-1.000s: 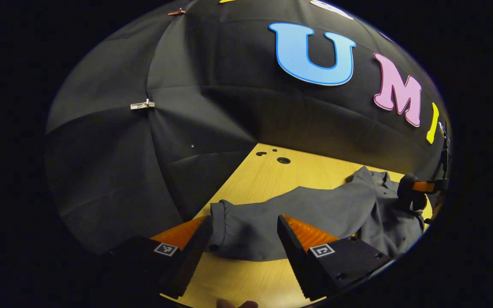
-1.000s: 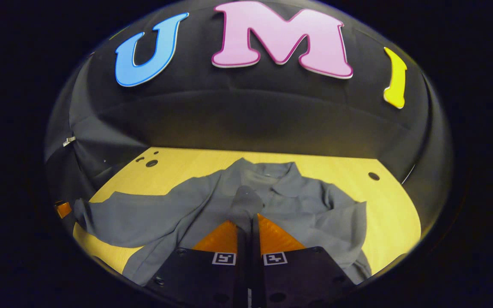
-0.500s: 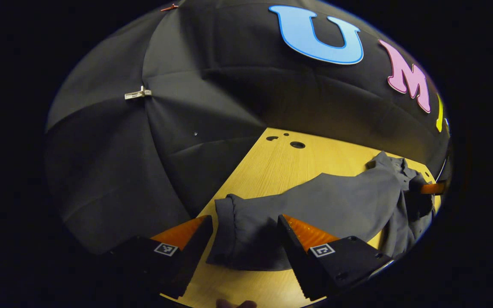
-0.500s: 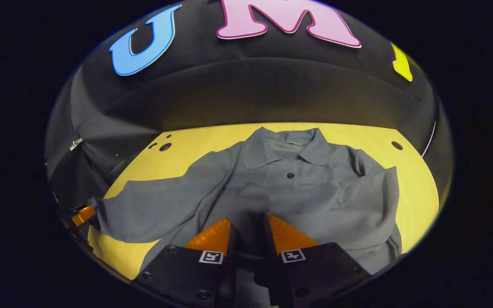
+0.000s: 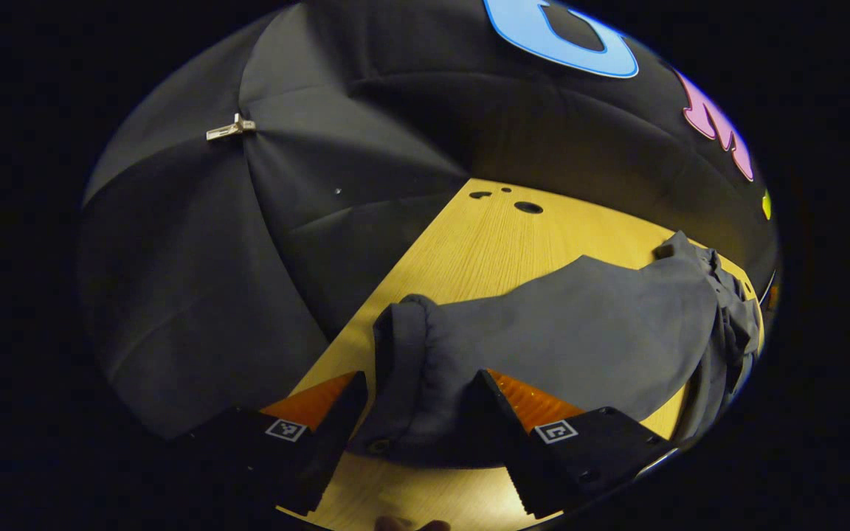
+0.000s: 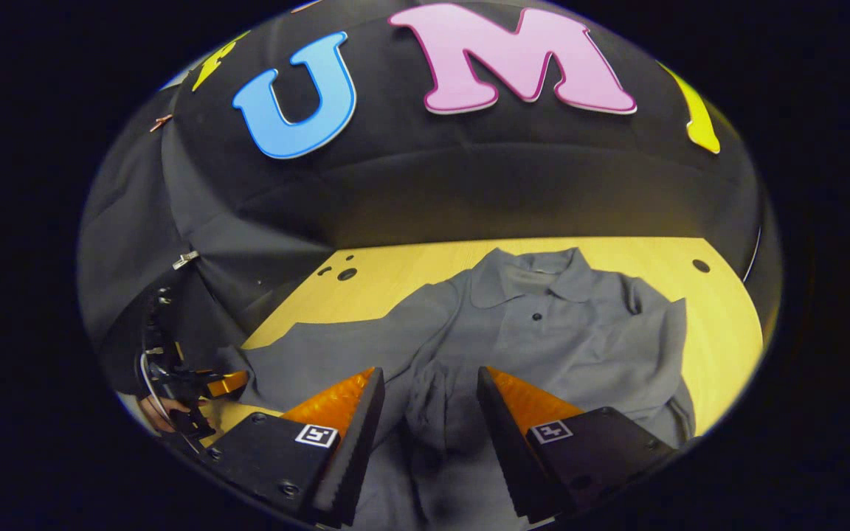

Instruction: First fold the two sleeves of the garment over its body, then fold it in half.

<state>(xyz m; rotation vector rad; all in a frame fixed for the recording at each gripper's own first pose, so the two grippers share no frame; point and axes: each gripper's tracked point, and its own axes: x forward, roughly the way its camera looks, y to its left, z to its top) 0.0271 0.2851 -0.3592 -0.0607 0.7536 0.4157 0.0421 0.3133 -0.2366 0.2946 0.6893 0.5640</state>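
Grey polo shirt (image 6: 543, 332) lies collar-up on the wooden tabletop (image 6: 720, 317), one long sleeve (image 5: 565, 324) stretched sideways from the body. Left hand-held gripper (image 5: 414, 398) is spread, its fingers straddling that sleeve's cuff (image 5: 403, 354). Right hand-held gripper (image 6: 425, 402) is spread over bunched fabric on the shirt's body.

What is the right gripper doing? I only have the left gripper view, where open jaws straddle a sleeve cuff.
Observer: The right gripper hangs over the shirt body, jaws open, with a rumpled ridge of cloth between them.
Operator: Is the other sleeve folded?
Observer: It looks so. The other sleeve lies across the body rather than out on the table.
Operator: Which way up is the shirt?
Observer: Front up. A button shows just below the collar.
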